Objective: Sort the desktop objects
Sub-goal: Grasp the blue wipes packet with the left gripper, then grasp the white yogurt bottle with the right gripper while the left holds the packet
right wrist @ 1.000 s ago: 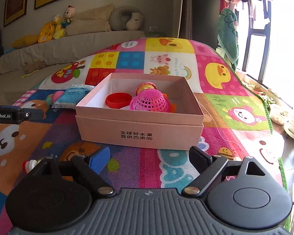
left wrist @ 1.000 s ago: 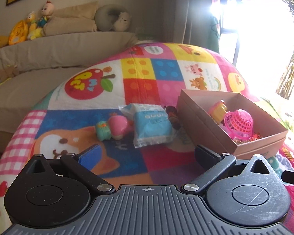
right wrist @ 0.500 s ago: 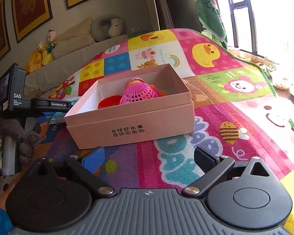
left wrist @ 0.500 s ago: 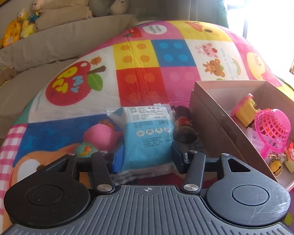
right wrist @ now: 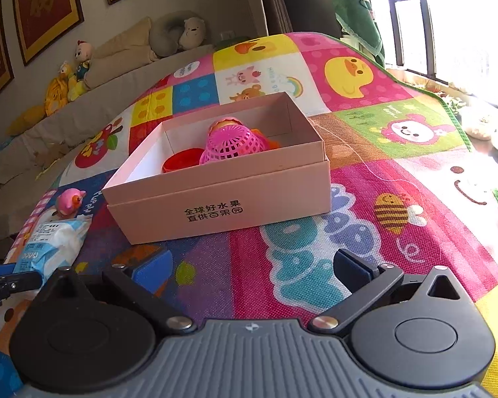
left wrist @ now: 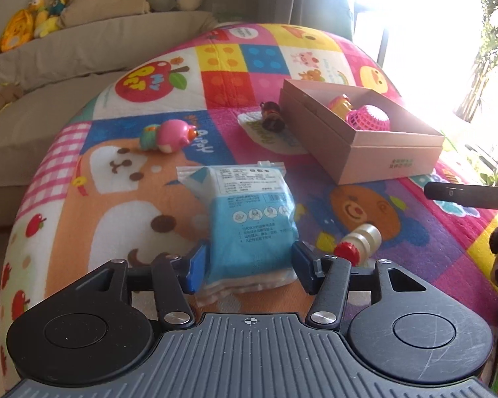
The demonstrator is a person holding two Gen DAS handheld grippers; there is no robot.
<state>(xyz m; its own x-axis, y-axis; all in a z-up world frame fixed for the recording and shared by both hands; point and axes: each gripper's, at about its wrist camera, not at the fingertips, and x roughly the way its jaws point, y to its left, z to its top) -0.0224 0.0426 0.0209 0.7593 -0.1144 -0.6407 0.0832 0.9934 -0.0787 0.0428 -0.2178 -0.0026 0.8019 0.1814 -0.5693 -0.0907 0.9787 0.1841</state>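
On the patchwork play mat [left wrist: 142, 179] we count, left to right, one pink-headed toy figure [left wrist: 167, 132], one blue-and-white packet [left wrist: 249, 225], one small dark figure [left wrist: 273, 116], one little bottle with a red cap [left wrist: 360, 243] and one pink cardboard box [left wrist: 358, 139]; we see the left gripper [left wrist: 249, 267] with its fingers [left wrist: 196, 265] set on either side of the packet's near end, the blue pads right against its edges, the jaws having just opened a little from a tighter squeeze, so we cannot tell whether they press or merely touch; the packet lies flat on the mat, well short of the box; the right gripper [right wrist: 252, 267] hangs above the mat before the box's printed front wall, its fingers [right wrist: 152, 267] spread wide, having just been opening, with nothing between them; inside the box we count one pink mesh basket [right wrist: 232, 146] tipped on its side, one red round lid [right wrist: 182, 162] to its left, and one yellow-and-pink toy [right wrist: 225, 122] behind.
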